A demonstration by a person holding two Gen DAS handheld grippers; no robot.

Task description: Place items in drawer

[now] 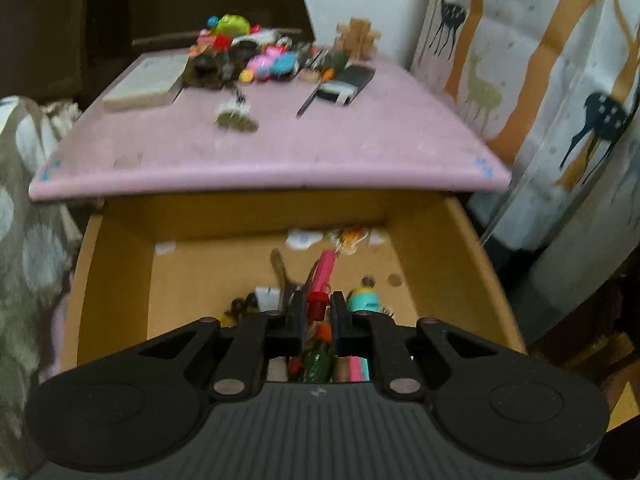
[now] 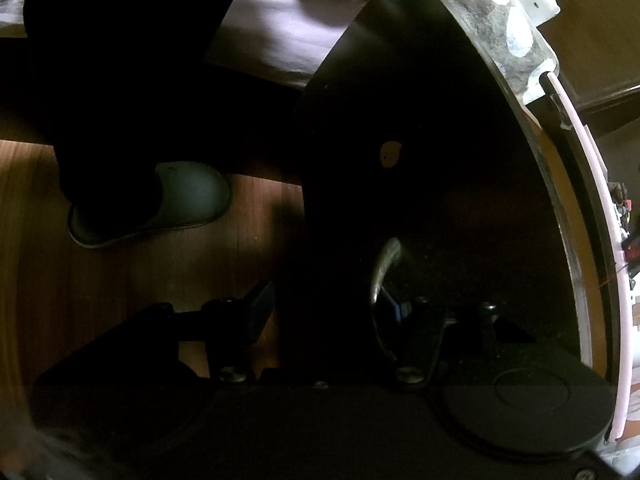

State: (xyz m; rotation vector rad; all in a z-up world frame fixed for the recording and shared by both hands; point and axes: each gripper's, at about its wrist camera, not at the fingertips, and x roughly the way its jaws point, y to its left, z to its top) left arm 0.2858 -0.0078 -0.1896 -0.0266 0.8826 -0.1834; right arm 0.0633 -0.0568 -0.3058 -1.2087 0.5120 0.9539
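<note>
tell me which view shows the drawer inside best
The left wrist view: it looks straight down into the open drawer, showing its tan floor and the small items on it. The right wrist view is dark and shows only the drawer's dark front and metal handle.

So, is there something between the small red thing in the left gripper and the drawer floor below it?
Nothing solid covers the open drawer. The left gripper holds the red item directly above it, but items already in the drawer lie underneath, so it would land on those.
</note>
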